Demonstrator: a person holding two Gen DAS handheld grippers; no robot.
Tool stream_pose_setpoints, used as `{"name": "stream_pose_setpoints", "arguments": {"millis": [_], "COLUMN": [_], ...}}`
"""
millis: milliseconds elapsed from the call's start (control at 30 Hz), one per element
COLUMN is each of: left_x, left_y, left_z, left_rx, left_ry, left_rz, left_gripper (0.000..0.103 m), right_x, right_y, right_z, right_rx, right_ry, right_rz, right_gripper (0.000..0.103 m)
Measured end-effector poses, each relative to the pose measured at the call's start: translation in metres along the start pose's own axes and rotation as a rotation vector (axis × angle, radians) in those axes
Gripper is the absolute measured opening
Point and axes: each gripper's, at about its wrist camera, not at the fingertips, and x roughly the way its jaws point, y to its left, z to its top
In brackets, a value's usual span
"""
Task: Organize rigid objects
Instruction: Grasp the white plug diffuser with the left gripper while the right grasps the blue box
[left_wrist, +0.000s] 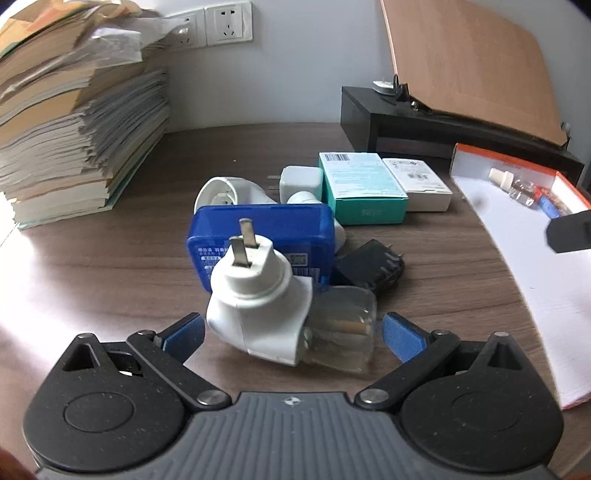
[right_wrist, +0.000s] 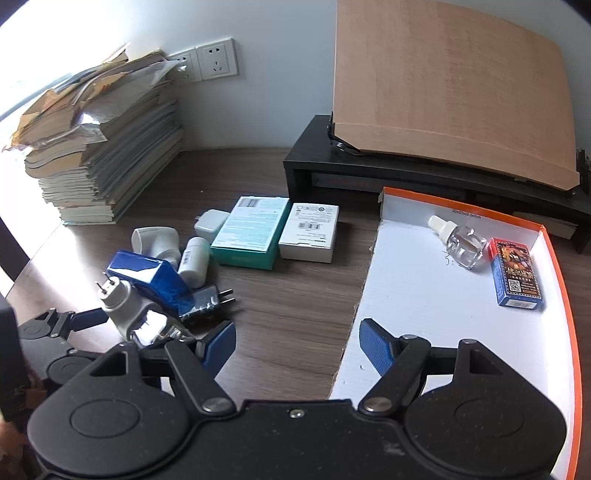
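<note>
Straddling the light, rigid plug-in vaporizer with left hand-held gripper spread apart, favouring its white body over the slippery, fragile bottle.

1. The teal box carried a white label with a barcode near its far edge and lines of print too small to read; faint lettering on its front side could not be made out either.
2. The white box bore a row of small symbols, a barcode and fine print, none of it legible.
3. The blue tin had white print in Chinese characters along its lower part, too blurred to read.
4. The blue-and-red card box in the orange-rimmed tray showed a QR code beneath its red picture; its lettering was unreadable.
</note>
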Motion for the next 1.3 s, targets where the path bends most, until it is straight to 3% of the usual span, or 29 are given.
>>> {"name": "stream_pose_setpoints", "arguments": {"millis": [200,400,667,800,1033,1200,1233,1300], "left_x": [0.010,0.001,-0.029,-0.048,-0.069,-0.074,-0.074,-0.075], "left_y": [0.006,0.022,0.052,0.070,0.096,0.108,0.109,0.112], "left_z": [0.000,-0.006,-0.010,-0.012,-0.017,-0.020,-0.021,-0.021], "left_rx": [0.001,-0.090,-0.191,-0.236,-0.304,-0.336,-0.345,-0.360], "left_ry": [-0.015,-0.028,-0.063,-0.085,-0.105,-0.112,-0.113,-0.112], "left_rz": [-0.035,-0.084,-0.053,-0.010,0.055,0.083,0.088,0.092], "left_gripper": [0.102,0.100,0.100,0.100,0.100,0.100,0.100,0.100], "right_x": [0.012,0.029,0.047,0.055,0.076,0.103,0.109,0.121], "right_y": [0.005,0.023,0.053,0.076,0.127,0.150,0.153,0.160], "right_z": [0.002,0.003,0.007,0.013,0.034,0.045,0.045,0.045], "right_rx": [0.005,-0.034,-0.113,-0.204,-0.504,-0.614,-0.631,-0.665], "right_ry": [0.023,0.046,0.053,0.028,-0.041,0.009,0.031,0.073], "right_rz": [-0.008,0.038,0.136,0.217,0.308,0.350,0.356,0.368], "right_gripper": [0.087,0.087,0.087,0.087,0.087,0.086,0.085,0.066]}}
